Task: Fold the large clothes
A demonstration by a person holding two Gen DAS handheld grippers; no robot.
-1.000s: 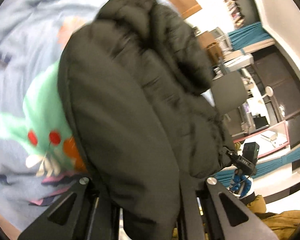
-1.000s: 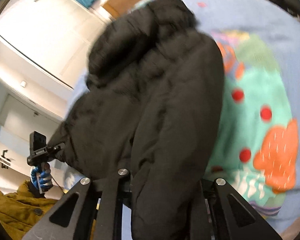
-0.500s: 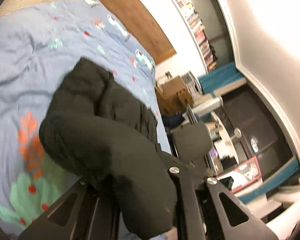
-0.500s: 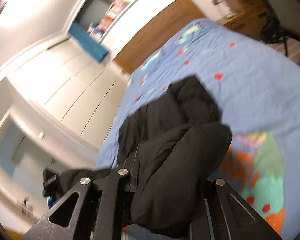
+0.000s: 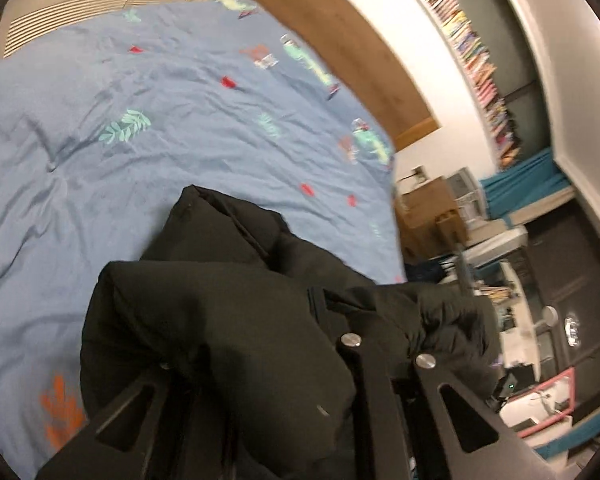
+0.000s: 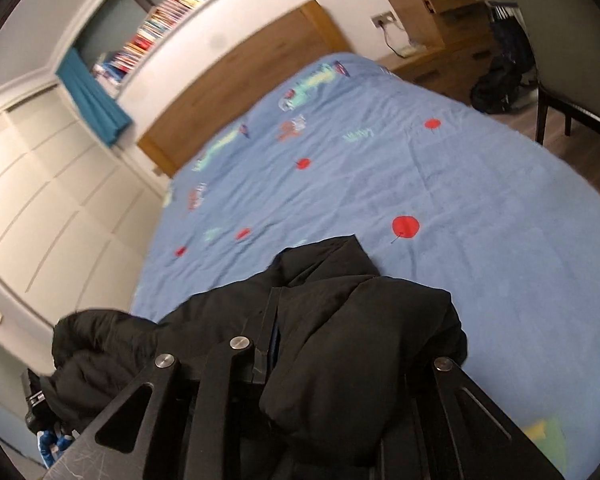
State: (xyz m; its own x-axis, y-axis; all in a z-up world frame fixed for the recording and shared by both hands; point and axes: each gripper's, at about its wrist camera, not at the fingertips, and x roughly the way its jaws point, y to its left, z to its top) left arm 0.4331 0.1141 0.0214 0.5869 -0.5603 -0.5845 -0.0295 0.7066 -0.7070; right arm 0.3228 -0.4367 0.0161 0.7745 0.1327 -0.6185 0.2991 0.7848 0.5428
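- In both wrist views the black padded jacket (image 5: 204, 320) bunches over the tongs, so we cannot see the fingertips or where the pads meet the cloth.
- The left tongs (image 5: 268, 392) are closed on a thick fold of the jacket; only the black finger arms and two silver screws show, at the bottom of the frame.
- The right tongs (image 6: 324, 384) are likewise clamped on the jacket (image 6: 360, 340), a puffy roll of it filling the gap between the arms at bottom centre.
- The jacket hangs between the two grips, its far end lying on the blue bedspread (image 5: 140, 140) in the lower middle of each frame; which part of it that is we cannot make out.
- The lower part of the jacket is cut off by the bottom edge of the frame in both views.
- Only the right view shows the other tool: at lower left, a dark device and a blue-gloved hand (image 6: 50, 446), half hidden behind the jacket.
- Only the right view shows the white wardrobe doors (image 6: 40, 200) at left and a chair (image 6: 572, 40) at upper right.
- Only the left view shows the cluttered desk area (image 5: 520, 340) at right, blurred and hard to read.
- Both show the wooden headboard (image 6: 240, 88) and a long shelf of books (image 5: 480, 60) above it.
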